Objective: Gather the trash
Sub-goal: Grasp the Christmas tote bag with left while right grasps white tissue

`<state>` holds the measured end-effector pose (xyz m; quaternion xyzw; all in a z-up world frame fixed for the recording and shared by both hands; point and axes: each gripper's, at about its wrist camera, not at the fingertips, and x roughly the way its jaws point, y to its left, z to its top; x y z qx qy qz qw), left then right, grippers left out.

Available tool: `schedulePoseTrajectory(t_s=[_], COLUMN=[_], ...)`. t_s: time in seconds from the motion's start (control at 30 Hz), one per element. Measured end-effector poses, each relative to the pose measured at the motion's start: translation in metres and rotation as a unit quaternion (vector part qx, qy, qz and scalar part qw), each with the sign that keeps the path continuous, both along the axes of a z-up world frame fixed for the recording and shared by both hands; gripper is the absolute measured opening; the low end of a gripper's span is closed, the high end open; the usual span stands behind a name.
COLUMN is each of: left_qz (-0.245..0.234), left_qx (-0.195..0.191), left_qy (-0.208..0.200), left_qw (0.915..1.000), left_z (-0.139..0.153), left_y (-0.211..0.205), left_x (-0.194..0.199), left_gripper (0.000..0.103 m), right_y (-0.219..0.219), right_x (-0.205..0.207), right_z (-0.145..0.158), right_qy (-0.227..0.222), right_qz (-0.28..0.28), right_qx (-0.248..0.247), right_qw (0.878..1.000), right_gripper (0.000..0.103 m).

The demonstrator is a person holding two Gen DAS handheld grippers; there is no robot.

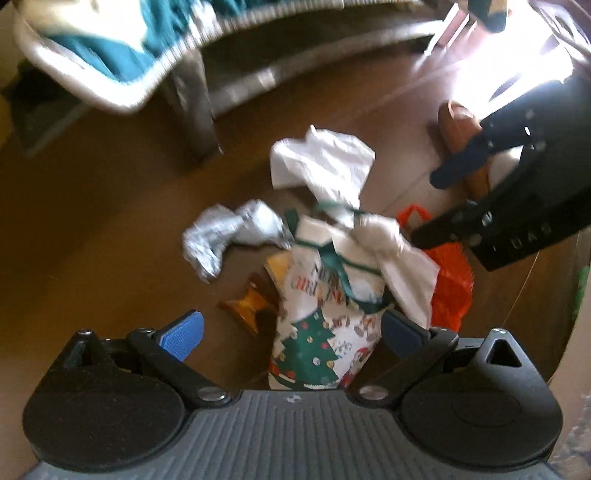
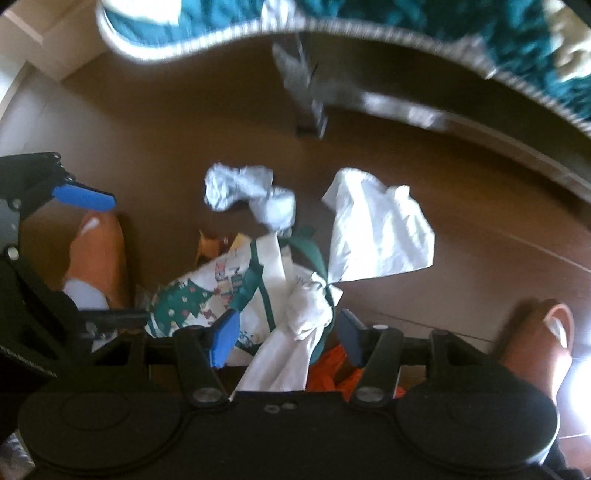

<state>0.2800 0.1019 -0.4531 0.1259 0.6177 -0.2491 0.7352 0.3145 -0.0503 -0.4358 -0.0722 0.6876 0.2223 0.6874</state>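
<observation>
A white Christmas gift bag (image 1: 321, 328) (image 2: 188, 299) with a green tree print and green ribbon handles lies on the brown floor, white tissue (image 2: 306, 321) bunched at its mouth. My left gripper (image 1: 291, 332) is open, its blue pads either side of the bag's lower part. My right gripper (image 2: 287, 338) is open around the tissue, without pinching it. Around the bag lie a white paper sheet (image 1: 321, 162) (image 2: 376, 229), crumpled silver foil (image 1: 229, 232) (image 2: 243, 192), an orange plastic bag (image 1: 450, 288) (image 2: 328, 373) and a gold wrapper (image 1: 247, 302) (image 2: 210, 243).
A grey metal furniture leg (image 1: 192, 92) (image 2: 306, 92) stands behind the trash, under a frame draped with teal fabric (image 1: 96, 48) (image 2: 406, 18). A person's brown shoes (image 2: 99, 254) (image 2: 535, 339) flank the pile. Bright sunlight glares on the floor (image 1: 509, 62) at the right.
</observation>
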Motion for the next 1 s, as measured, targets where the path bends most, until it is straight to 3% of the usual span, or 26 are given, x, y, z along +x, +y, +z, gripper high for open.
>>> schedulePoseTrajectory(t_s=[0.23, 0.43, 0.6, 0.7, 0.77, 0.8, 0.87, 1.0], left_qz=[-0.051, -0.06, -0.059, -0.056, -0.054, -0.054, -0.052, -0.067], left_qx=[0.008, 0.004, 0.001, -0.003, -0.001, -0.001, -0.003, 0.009], left_qy=[0.039, 0.054, 0.072, 0.079, 0.082, 0.084, 0.091, 0.102], left_qw=[0.9979, 0.9967, 0.9956, 0.9953, 0.9952, 0.9951, 0.9945, 0.9924], left_z=[-0.057, -0.079, -0.094, -0.098, -0.1, -0.1, -0.1, -0.093], left_y=[-0.011, -0.018, -0.019, -0.018, -0.019, -0.019, -0.018, -0.019], left_x=[-0.014, -0.019, -0.019, -0.019, -0.018, -0.018, -0.018, -0.02], left_gripper=[0.102, 0.102, 0.09, 0.073, 0.053, 0.05, 0.032, 0.02], right_y=[0.008, 0.017, 0.016, 0.015, 0.013, 0.011, 0.009, 0.008], right_x=[-0.001, -0.004, 0.0, 0.0, 0.001, 0.001, 0.001, -0.002], right_z=[-0.049, -0.07, -0.084, -0.09, -0.092, -0.092, -0.091, -0.078], right_qy=[0.039, 0.05, 0.057, 0.063, 0.066, 0.068, 0.071, 0.073], right_qz=[0.004, 0.004, -0.007, -0.009, -0.014, -0.015, -0.018, -0.02], right_qx=[-0.014, -0.019, -0.032, -0.042, -0.05, -0.052, -0.053, -0.05], right_qw=[0.999, 0.999, 0.998, 0.997, 0.996, 0.996, 0.996, 0.996], right_gripper=[0.056, 0.055, 0.056, 0.043, 0.025, 0.021, 0.014, 0.01])
